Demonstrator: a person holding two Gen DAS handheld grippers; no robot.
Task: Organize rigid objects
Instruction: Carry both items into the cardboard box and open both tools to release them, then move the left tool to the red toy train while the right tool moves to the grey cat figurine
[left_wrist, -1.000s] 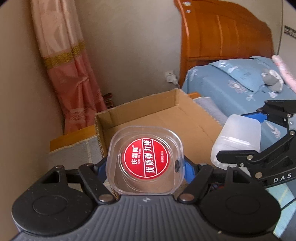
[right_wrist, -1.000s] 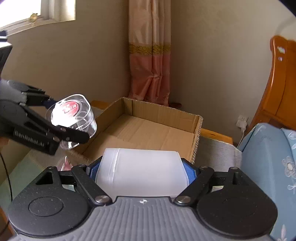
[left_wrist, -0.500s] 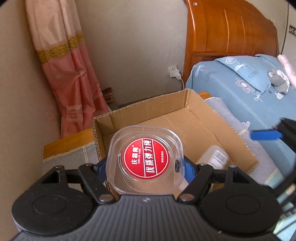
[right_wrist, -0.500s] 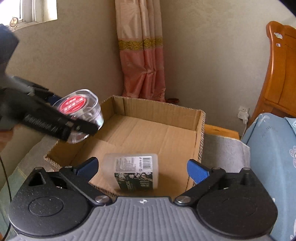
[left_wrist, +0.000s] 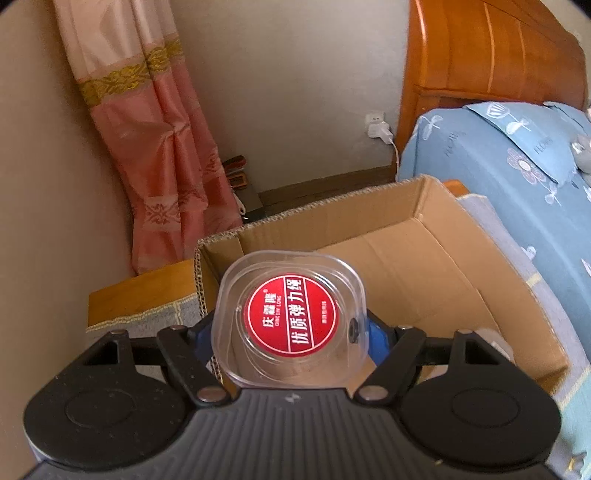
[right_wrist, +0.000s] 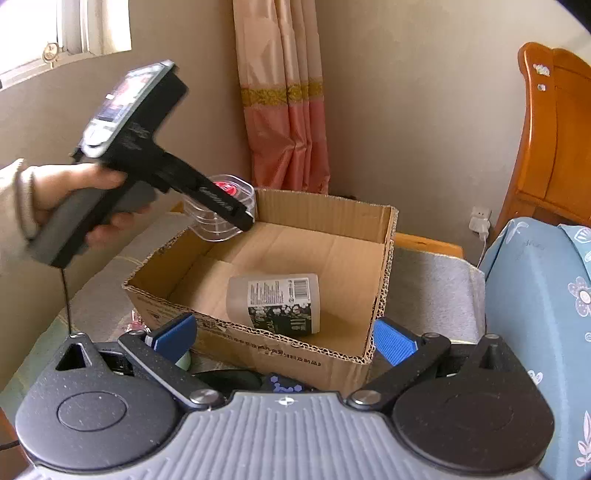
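My left gripper is shut on a clear plastic case with a round red label, held over the near left corner of an open cardboard box. In the right wrist view the case hangs above the box's far left rim. A frosted white bottle with a printed label lies on its side on the box floor. My right gripper is open and empty, just in front of the box's near wall.
The box stands on a grey cloth-covered surface. A bed with a blue floral cover and an orange wooden headboard is to the right. A pink curtain hangs behind. Small dark items lie before the box.
My right gripper opened and let go of the white bottle, which now lies in the box, then drew back. My left gripper moved the clear case forward over the box's corner.
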